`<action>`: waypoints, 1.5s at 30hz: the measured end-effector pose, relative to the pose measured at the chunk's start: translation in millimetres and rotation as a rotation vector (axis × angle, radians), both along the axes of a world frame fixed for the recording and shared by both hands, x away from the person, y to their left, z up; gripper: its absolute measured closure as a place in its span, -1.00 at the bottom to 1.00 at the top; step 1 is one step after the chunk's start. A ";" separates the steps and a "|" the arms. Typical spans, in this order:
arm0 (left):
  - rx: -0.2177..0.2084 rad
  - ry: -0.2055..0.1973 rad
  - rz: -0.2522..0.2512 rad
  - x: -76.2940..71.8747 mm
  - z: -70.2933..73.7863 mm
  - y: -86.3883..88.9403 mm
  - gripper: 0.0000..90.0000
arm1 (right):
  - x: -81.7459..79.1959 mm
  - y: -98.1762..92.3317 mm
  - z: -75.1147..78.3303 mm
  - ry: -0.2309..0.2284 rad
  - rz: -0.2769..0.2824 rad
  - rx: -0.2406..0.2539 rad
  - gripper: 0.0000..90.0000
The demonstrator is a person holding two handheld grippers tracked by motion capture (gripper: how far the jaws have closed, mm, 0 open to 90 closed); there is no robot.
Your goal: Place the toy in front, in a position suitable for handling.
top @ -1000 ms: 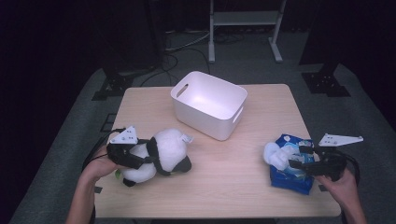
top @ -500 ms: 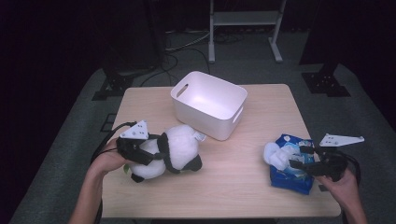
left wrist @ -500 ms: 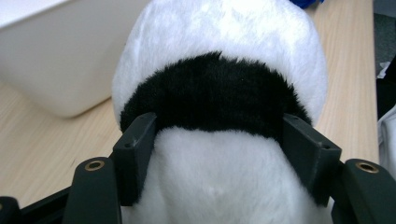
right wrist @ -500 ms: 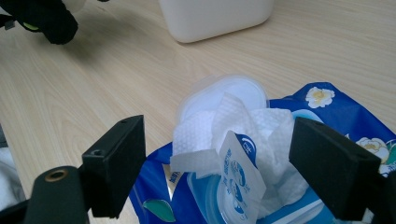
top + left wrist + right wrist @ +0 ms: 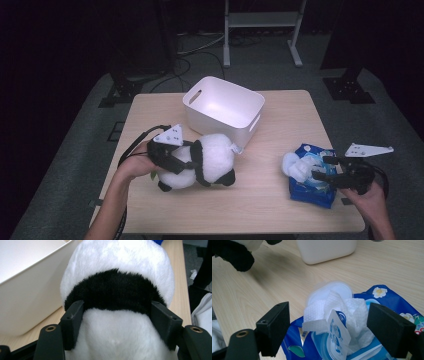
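Beside the bin: plush panda (image 5: pixel 200 165), just at the near wall of the white bin (image 5: pixel 222 107), not in it.
Left gripper (image 5: pixel 172 157): jaws pinching the panda's body.
Progress: panda picked up; dropping it into the bin remains, I judge.
Change: panda has come closer to the bin.
Right gripper (image 5: pixel 325 169): jaws spread over the wipes pack (image 5: pixel 311 177), right of the bin, unmoved.

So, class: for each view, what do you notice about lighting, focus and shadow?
High view: the table is lit, its surroundings nearly black. Left gripper view: the panda toy looms close, its fur soft, and the white bin looks pale and flat. Right gripper view: the wipes pack is sharp, and a soft shadow falls under the panda's paw.
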State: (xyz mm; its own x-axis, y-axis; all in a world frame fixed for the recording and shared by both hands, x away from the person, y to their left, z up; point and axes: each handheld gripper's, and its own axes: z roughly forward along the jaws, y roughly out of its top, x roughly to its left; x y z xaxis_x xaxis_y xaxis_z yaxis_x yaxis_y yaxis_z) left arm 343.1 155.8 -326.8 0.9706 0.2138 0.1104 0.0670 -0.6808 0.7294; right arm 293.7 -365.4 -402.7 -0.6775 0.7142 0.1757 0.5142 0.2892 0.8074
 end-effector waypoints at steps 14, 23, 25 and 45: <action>-0.012 0.017 -0.102 -2.4 -11.9 -47.3 -0.25 | -0.4 -0.4 -0.1 0.001 0.004 -0.001 -0.61; -0.018 0.043 -0.120 -1.9 -32.4 -63.4 -0.25 | 0.7 1.6 -1.2 0.005 0.010 -0.004 -0.61; -0.013 0.045 -0.121 -1.6 -37.8 -66.4 -0.25 | 0.8 1.8 -1.6 0.006 0.010 -0.006 -0.61; -0.026 0.069 -0.103 -0.1 -68.0 -69.1 -0.34 | 2.7 4.3 -2.6 0.016 0.022 -0.019 -0.61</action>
State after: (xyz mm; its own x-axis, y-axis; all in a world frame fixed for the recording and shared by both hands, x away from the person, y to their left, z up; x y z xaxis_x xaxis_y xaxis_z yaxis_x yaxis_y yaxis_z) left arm 343.0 86.6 -394.9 0.9927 0.1143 0.0386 0.0480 -0.6674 0.7431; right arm 296.4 -361.1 -405.2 -0.6899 0.7027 0.1738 0.5209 0.3152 0.7933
